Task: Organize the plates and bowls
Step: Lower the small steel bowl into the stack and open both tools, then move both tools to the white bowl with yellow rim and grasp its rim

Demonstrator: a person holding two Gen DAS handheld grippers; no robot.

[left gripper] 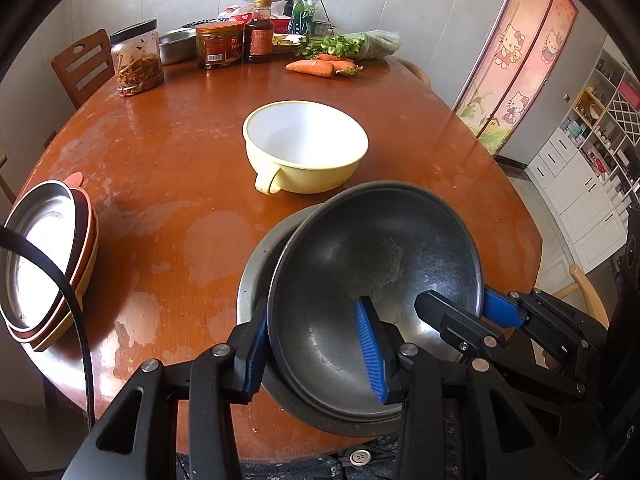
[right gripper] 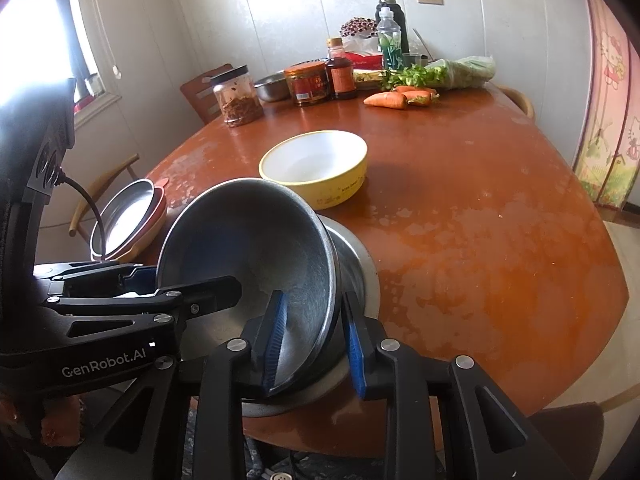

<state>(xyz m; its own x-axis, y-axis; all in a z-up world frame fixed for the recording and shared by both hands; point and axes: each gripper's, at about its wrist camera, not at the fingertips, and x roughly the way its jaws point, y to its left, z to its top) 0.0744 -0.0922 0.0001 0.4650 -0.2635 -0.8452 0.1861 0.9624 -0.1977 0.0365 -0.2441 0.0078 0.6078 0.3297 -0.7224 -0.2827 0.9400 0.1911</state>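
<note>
A steel bowl (left gripper: pixel 372 264) is tilted above a second steel bowl (left gripper: pixel 256 276) that rests at the table's near edge. My left gripper (left gripper: pixel 316 348) straddles the tilted bowl's near rim, one finger inside, one outside, with a gap between the pads. My right gripper (right gripper: pixel 314 344) straddles the same bowl (right gripper: pixel 248 240) on its right rim. The lower bowl (right gripper: pixel 360 272) shows behind it. A yellow bowl with a handle (left gripper: pixel 306 146) stands mid-table, also in the right wrist view (right gripper: pixel 316 166). A stack of plates (left gripper: pixel 44 264) sits at the left edge.
The far side of the round wooden table (left gripper: pixel 180 200) holds jars (left gripper: pixel 138 58), bottles (left gripper: pixel 260 30), a steel basin (left gripper: pixel 176 44), carrots (left gripper: pixel 316 67) and greens (left gripper: pixel 352 46). Chairs stand around it. A cable (left gripper: pixel 76 320) hangs at the left.
</note>
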